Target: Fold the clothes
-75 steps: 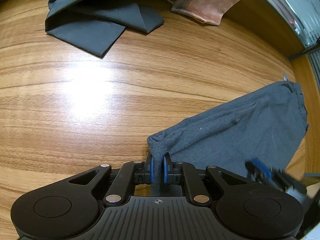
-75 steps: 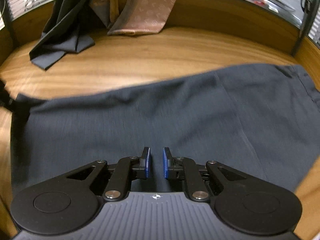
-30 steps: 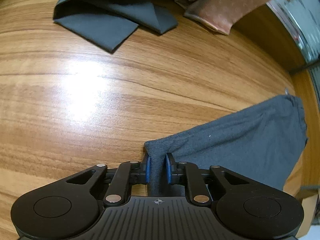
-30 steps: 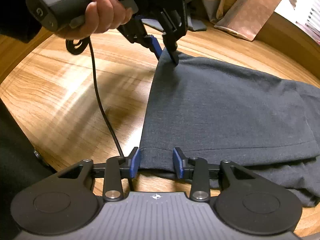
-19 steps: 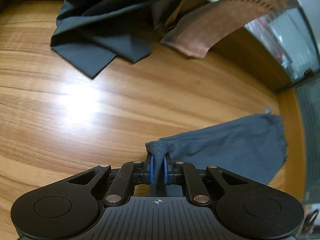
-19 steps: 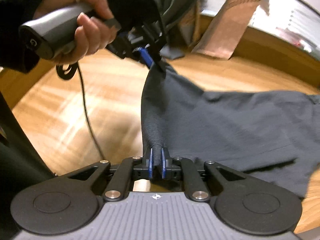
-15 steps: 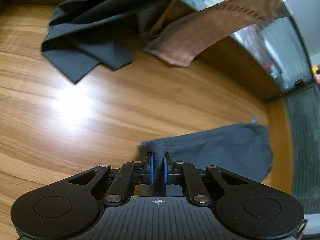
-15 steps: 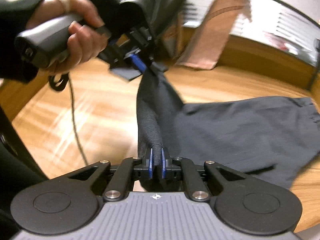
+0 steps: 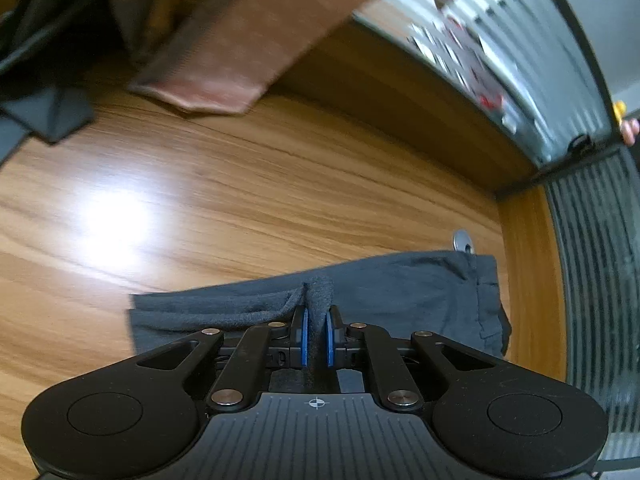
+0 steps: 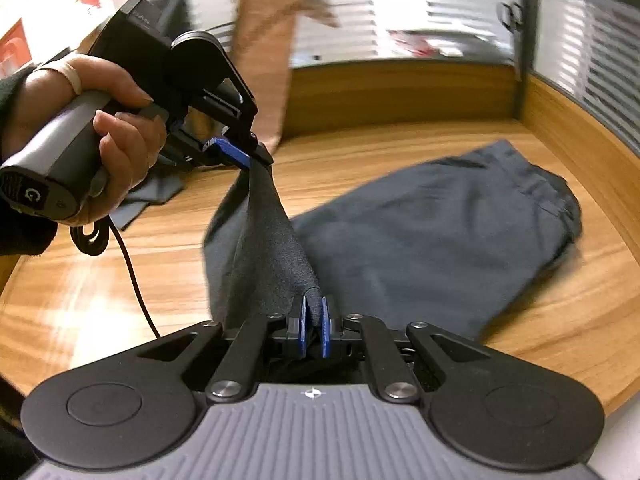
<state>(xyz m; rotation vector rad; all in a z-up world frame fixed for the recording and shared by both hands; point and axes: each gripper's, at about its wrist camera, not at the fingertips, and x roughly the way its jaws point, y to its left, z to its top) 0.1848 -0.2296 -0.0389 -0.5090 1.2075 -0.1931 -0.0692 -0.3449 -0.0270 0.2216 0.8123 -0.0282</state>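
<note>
A pair of dark grey trousers lies across the wooden table, its waistband end at the far right. My left gripper is shut on one corner of the leg hem. My right gripper is shut on the other hem corner. Both corners are lifted off the table, and the hem hangs stretched between the grippers over the lying part. In the right wrist view a hand holds the left gripper up at the left, cloth pinched in its blue pads.
A dark garment and a brown patterned cloth lie at the table's back. A raised wooden rim and slatted panels bound the back and right sides. A black cable hangs from the left gripper. Bare wood lies at left.
The right gripper has shut on the hem corner. Both grippers have risen and carried the hem toward the waistband end, so the leg now drapes over the rest of the trousers.
</note>
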